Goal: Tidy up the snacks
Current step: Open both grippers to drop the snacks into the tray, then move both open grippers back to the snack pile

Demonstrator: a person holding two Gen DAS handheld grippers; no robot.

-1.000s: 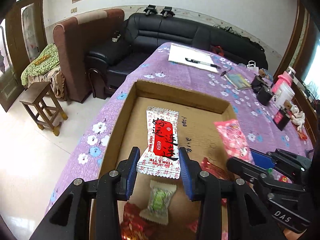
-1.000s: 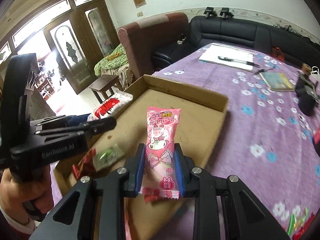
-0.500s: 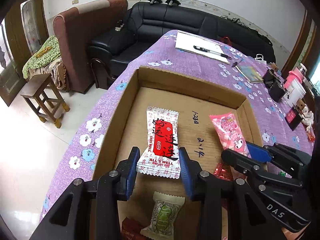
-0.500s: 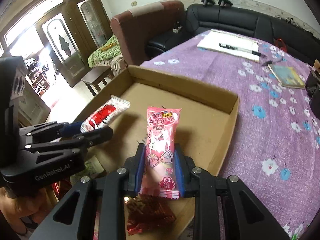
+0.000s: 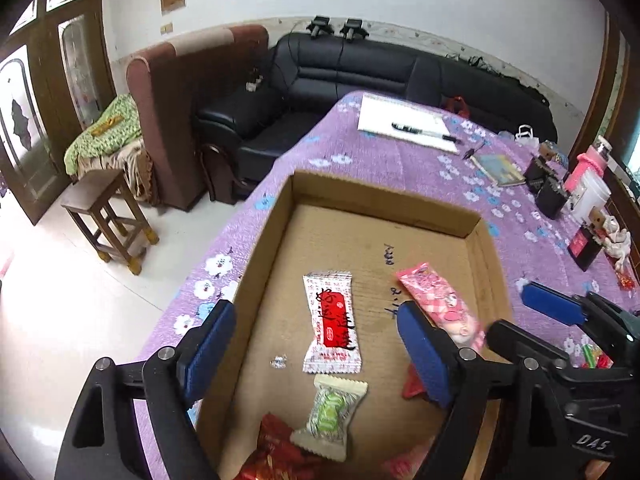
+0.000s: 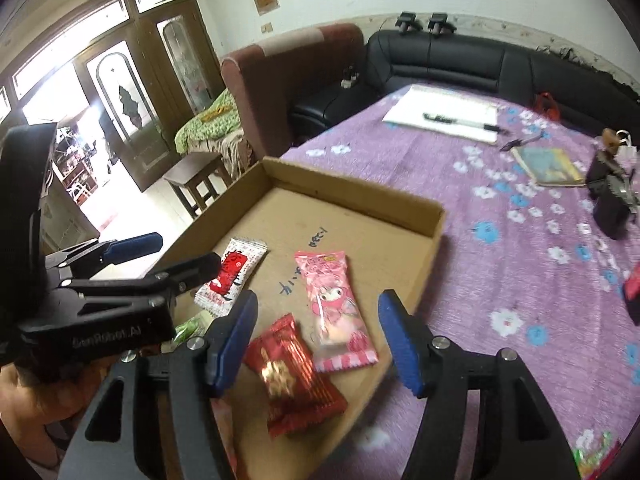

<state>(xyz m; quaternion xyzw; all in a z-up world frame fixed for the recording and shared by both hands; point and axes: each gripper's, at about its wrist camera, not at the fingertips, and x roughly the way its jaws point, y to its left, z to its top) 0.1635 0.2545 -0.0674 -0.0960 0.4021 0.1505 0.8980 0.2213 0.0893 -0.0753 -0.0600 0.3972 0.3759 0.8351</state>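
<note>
A shallow cardboard box (image 5: 384, 200) (image 6: 360, 188) lies on the purple flowered tablecloth. On its floor rest a white-and-red snack packet (image 5: 332, 322) (image 6: 234, 274), a pink snack packet (image 5: 440, 308) (image 6: 334, 308), a green-and-white candy (image 5: 332, 414) and a red foil packet (image 6: 292, 372). My left gripper (image 5: 316, 354) hovers over the white-and-red packet, jaws opening, pads clear of it. My right gripper (image 6: 318, 340) hangs over the pink packet, jaws opening, nothing pressed between them.
A notepad with a pen (image 5: 408, 128) and a booklet (image 5: 500, 168) lie farther back on the table (image 6: 520, 280). Black boxes, a pink bottle (image 5: 586, 168) and small items crowd the right edge. A black sofa (image 5: 360, 76), an armchair and a wooden stool (image 5: 108, 216) stand beyond.
Both grippers opened and let go: the white-and-red packet and the pink packet dropped from the jaws and now lie flat on the box floor. Both grippers pulled back slightly.
</note>
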